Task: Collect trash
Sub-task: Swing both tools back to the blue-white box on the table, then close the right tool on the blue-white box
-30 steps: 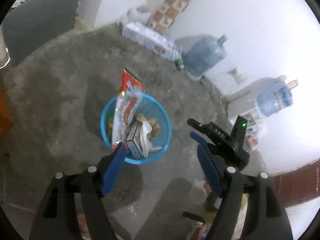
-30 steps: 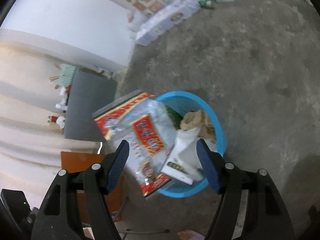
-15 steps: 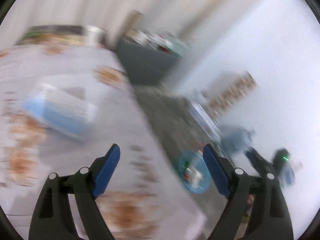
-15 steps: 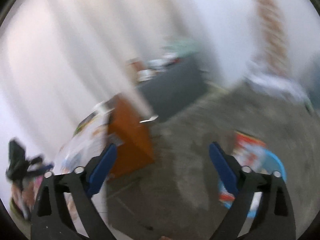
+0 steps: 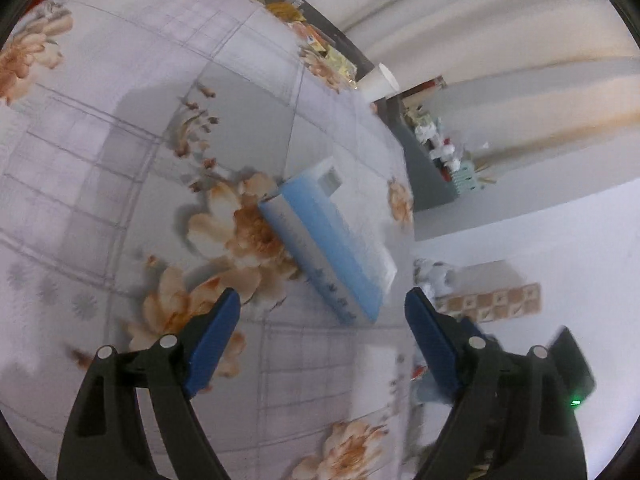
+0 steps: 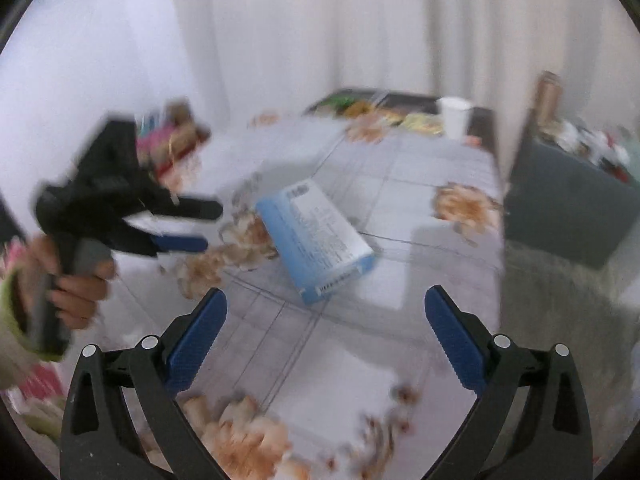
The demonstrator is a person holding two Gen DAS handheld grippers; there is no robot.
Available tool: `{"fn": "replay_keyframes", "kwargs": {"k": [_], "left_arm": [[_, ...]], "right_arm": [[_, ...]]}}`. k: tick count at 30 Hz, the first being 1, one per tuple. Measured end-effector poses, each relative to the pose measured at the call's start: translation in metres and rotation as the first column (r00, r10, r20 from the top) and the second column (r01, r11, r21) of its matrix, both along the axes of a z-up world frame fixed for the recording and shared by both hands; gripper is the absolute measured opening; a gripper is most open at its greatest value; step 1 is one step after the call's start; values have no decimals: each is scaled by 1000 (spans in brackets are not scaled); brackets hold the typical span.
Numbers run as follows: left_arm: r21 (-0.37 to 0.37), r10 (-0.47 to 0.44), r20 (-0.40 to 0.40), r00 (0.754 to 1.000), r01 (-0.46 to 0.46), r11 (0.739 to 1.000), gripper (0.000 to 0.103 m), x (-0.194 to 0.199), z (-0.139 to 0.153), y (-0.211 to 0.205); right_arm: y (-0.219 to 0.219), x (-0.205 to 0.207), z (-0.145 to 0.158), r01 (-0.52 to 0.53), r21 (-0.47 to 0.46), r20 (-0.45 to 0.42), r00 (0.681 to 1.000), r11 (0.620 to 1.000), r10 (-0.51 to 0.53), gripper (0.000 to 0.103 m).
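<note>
A light blue and white carton [image 5: 332, 240] lies flat on the flowered tablecloth [image 5: 120, 128], near the table's right edge. My left gripper [image 5: 322, 308] is open and empty, just short of the carton's near end. In the right wrist view the same carton [image 6: 316, 236] lies ahead of my right gripper [image 6: 326, 308], which is open and empty above the cloth. The left gripper [image 6: 208, 226] shows there, held in a hand to the carton's left.
A white paper cup [image 6: 454, 116] and snack wrappers [image 6: 372, 110] sit at the table's far end. A dark grey cabinet [image 6: 568, 208] with small items on top stands right of the table. Colourful packets [image 6: 168, 140] lie at the far left.
Both grippers swung up from the blue trash basket on the floor to the table. They now face the blue carton. Both remain open and empty.
</note>
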State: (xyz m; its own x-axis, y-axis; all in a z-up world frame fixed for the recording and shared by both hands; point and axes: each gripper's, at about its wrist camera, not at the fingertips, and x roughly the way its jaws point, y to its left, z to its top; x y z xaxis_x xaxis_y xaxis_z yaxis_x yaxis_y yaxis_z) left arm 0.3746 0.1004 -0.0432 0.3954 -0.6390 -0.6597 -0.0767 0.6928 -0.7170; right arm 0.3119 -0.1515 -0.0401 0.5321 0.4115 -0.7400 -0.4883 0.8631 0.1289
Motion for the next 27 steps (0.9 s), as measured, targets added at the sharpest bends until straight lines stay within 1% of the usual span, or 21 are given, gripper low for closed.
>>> {"fn": "replay_keyframes", "kwargs": {"k": [1,3,4,5,8,11,13,15,16,18,20,21,23,25,27], "left_arm": [[-6,3,1,1000,-3,1000,81,4,-1,-1],[-7,6,4,1000,-6,1000,79,14,1,-4],[-6,3,2,1000,-3,1000,78,17,-1,-6],[-5,2,-1,1000,-2,1000,74,20,-1,-8],[-7,4,-15,1000,-4,1000,66,30,-7,-11],[-19,10,-29,1000,-10,1000,57,35,-16,-10],[-26,20,-54,998,-21,999,52,38,-23,-10],[-32,29,-74,997,-31,999,44,43,-31,-11],[-33,39,-88,995,-42,999,42,44,-36,-10],[-49,51,-90,995,-55,997,34,44,-41,-9],[-55,52,-87,995,-57,997,34,44,-42,-9],[-56,53,-85,995,-57,997,34,45,-42,-9],[-57,52,-83,995,-57,997,34,45,-44,-9],[-60,49,-83,995,-54,997,34,45,-44,-9],[-67,45,-81,996,-51,996,33,44,-45,-9]], "right_arm": [[14,13,-7,-30,-56,-8,1000,998,29,95],[21,22,-12,-45,-102,-6,999,994,45,95],[26,31,-15,-57,-108,-14,998,993,56,95],[29,35,-18,-66,-108,-27,998,992,63,95],[39,53,-30,-100,-97,-88,992,990,92,95],[51,62,-39,-119,-138,-104,989,983,105,95],[60,69,-47,-131,-166,-116,987,977,112,95],[65,76,-54,-133,-190,-135,985,973,108,95],[68,79,-58,-130,-199,-144,984,971,102,95],[70,86,-66,-132,-204,-163,982,970,99,95],[71,88,-72,-131,-216,-176,980,968,93,95],[71,87,-73,-126,-221,-167,982,967,90,95],[71,85,-72,-123,-206,-163,983,971,89,95],[71,82,-70,-121,-189,-166,982,974,89,91],[72,78,-69,-114,-201,-156,984,973,83,83]]}}
